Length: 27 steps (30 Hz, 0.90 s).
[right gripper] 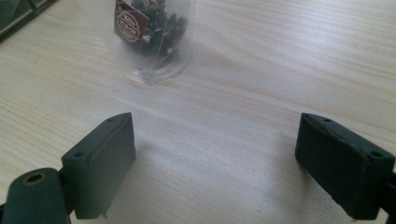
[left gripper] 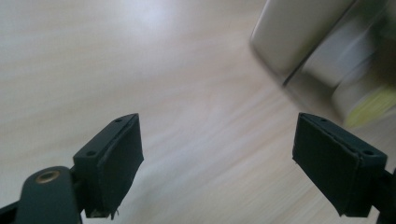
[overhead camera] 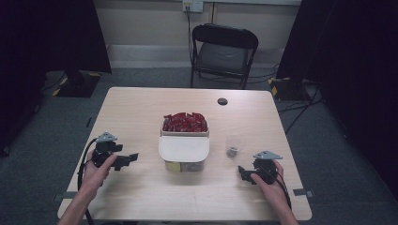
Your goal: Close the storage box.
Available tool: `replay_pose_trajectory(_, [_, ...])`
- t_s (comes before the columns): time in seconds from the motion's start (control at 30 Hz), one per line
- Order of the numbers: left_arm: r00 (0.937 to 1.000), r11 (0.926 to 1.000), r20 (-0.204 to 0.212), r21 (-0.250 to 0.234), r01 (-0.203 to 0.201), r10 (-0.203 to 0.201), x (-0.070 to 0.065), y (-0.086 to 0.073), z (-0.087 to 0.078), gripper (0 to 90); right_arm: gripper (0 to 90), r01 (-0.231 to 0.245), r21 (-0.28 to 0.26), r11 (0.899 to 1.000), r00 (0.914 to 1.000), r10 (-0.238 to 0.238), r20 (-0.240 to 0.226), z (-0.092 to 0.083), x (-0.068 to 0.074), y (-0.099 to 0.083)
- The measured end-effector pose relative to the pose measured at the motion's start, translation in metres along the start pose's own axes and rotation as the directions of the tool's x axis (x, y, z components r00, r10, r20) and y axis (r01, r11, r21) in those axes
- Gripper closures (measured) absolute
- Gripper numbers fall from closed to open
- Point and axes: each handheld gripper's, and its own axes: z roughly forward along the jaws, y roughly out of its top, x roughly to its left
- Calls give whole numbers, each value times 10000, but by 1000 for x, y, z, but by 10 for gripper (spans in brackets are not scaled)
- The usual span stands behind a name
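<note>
Left claw (overhead camera: 133,157) sits low over the pale wood-grain tabletop (overhead camera: 141,108), jaws apart with bare wood between them, pointing at the container (overhead camera: 184,159) at the centre: a clear rounded-rectangle tub under a smooth cream lid, something yellow showing through its near wall. Behind it, touching, an open tray of glossy red packets (overhead camera: 185,123). Right claw (overhead camera: 241,171), also spread and holding nothing, faces a small clear plastic cup (right gripper: 154,39) of dark wrapped pieces, standing right of the tub.

Clear plastic cup (overhead camera: 232,149) upright on the table, dark wrapped sweets at its bottom. Just right of lidded container (overhead camera: 184,153)
</note>
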Motion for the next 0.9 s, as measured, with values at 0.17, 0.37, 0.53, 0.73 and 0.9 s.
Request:
replay_pose_trajectory(0.17, [9992, 9990, -324, 386, -227, 240, -2, -13, 10, 159, 116, -3, -1, 10000, 10000, 3, -4, 0, 0, 0])
replay_pose_trajectory(0.37, [9971, 9980, -705, 580, -235, 276, -2, -23, 16, 159, 117, -2, 0, 10000, 10000, 2, 0, 0, 0, 0])
replay_pose_trajectory(0.53, [9884, 9982, -1443, 427, -422, 480, -4, -32, 22, 159, 116, -1, -3, 10000, 10000, 1, -4, 0, 0, 0])
replay_pose_trajectory(0.73, [9847, 9997, -1729, -120, -228, 204, -2, -39, 26, 56, 117, 0, 0, 10000, 10000, 0, -3, 0, 0, 0])
replay_pose_trajectory(0.9, [9834, 9996, -1796, -71, -263, 246, -1, -39, 26, 22, 117, 3, 1, 10000, 10000, -3, 8, 0, 0, 0])
